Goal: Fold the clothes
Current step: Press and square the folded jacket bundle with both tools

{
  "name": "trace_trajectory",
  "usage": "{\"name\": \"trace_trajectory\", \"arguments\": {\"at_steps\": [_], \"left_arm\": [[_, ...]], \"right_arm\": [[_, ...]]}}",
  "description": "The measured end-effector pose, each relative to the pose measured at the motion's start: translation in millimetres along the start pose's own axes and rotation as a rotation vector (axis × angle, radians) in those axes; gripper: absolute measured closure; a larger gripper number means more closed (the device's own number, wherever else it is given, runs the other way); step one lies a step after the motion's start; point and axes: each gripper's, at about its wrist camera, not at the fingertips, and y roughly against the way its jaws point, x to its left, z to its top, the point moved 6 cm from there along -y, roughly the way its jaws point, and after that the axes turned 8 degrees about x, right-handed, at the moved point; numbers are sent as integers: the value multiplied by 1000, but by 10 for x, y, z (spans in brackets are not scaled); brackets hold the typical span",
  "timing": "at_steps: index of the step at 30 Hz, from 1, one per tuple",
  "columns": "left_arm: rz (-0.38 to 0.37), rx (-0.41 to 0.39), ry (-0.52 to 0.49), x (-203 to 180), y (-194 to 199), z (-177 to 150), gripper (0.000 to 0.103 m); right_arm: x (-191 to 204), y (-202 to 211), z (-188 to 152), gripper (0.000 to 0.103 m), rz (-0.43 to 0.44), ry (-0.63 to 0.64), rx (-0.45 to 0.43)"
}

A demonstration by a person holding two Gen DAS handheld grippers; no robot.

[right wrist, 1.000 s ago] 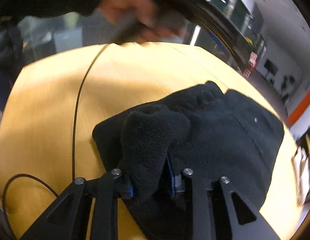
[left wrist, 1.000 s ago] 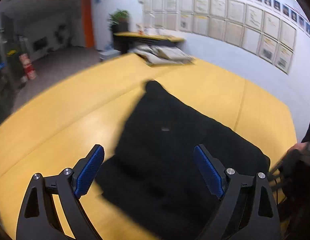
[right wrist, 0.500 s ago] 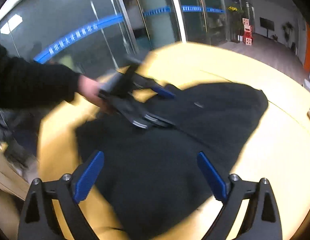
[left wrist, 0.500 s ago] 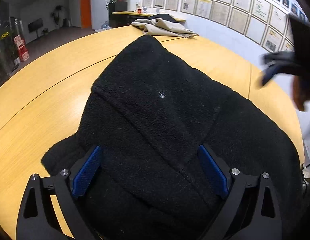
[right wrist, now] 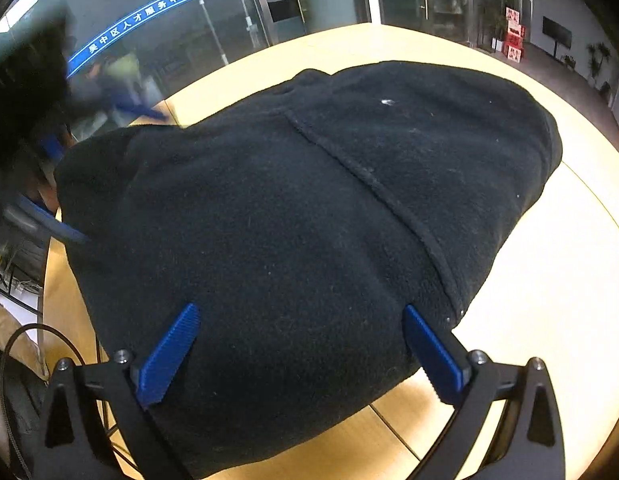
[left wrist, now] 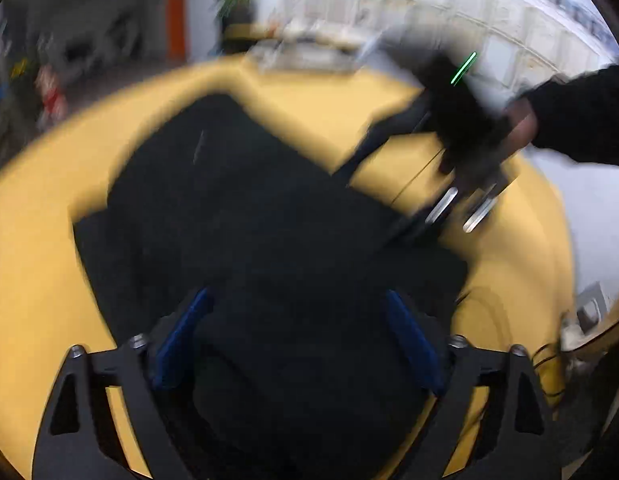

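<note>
Black fleece (right wrist: 309,208) on the table (right wrist: 549,280): thick, soft, floppy, best pinched at its near edge; right gripper (right wrist: 301,354) spreading, left gripper (left wrist: 299,344) closing, neither pinching it.

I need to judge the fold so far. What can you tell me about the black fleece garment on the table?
The black fleece garment lies folded in a thick, rounded bundle on the yellow wooden table. Its fabric looks soft and fuzzy, with white lint specks and a raised seam running across the top. Neither pair of tongs visibly grips it; both stand open just over its near edge.
</note>
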Motion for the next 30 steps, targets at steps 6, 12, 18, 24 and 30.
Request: {"name": "trace_trajectory", "arguments": {"at_steps": [6, 12, 18, 24, 30], "left_arm": [[-33, -13, 21, 106, -42, -97, 19], [24, -29, 313, 468, 388, -92, 15], [3, 1, 472, 670, 375, -399, 10], [-137, 54, 623, 817, 244, -631, 0], [-383, 110, 771, 828, 54, -788, 0]], "right_arm": [[32, -50, 56, 0, 4, -17, 11], [-106, 79, 111, 0, 94, -179, -65], [-825, 38, 178, 0, 192, -374, -102], [-1123, -374, 210, 0, 326, -473, -10], [-1257, -571, 318, 0, 369, -501, -55]]}}
